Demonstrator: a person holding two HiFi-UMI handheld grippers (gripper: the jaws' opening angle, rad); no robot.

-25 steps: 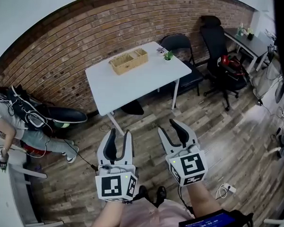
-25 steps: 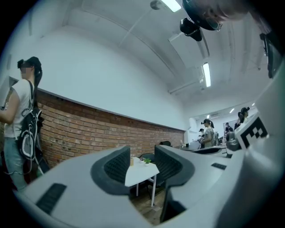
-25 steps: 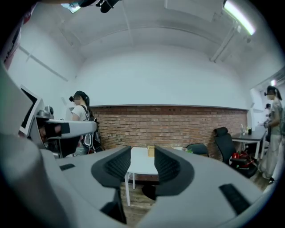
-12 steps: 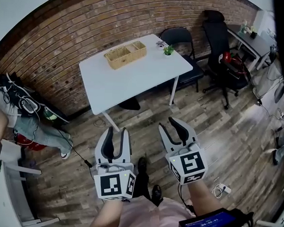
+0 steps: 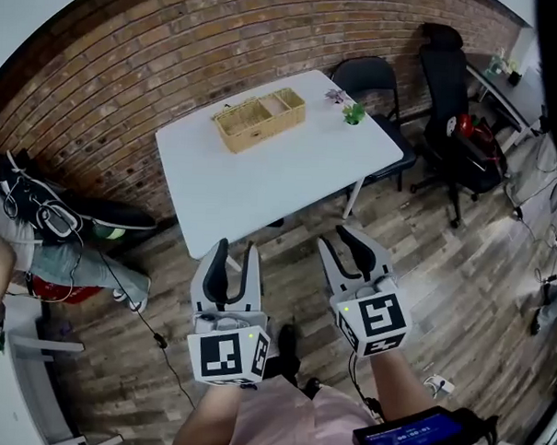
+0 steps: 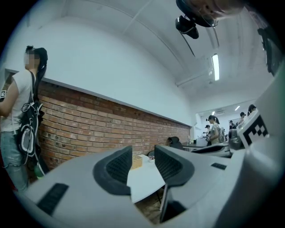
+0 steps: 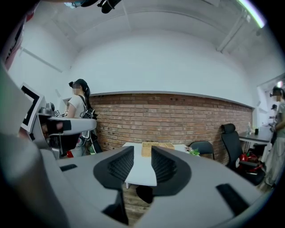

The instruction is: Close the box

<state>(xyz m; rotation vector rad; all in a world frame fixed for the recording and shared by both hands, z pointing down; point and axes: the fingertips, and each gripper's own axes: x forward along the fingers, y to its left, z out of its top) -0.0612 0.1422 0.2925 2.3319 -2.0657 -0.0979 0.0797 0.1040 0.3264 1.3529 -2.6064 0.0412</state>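
Barely started tbh. The box (image 5: 259, 120) sits open at the table's (image 5: 289, 185) far side. The left gripper (image 5: 236, 252) and right gripper (image 5: 344, 244) hang short of the table's near edge. Left jaws are apart and empty. Right jaws have just been closing, but there's a gap with nothing in it.

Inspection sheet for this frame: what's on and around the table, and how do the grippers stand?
Surface: white table.
Job's things: box near the far edge, looks open.
Clutter: plant at the far right corner.
Grippers: left gripper open, empty; right gripper open, empty, jaws just been closing; both short of the table.
Cables: cable on the floor.
Surroundings: brick wall, folding chair, office chair, person at left.
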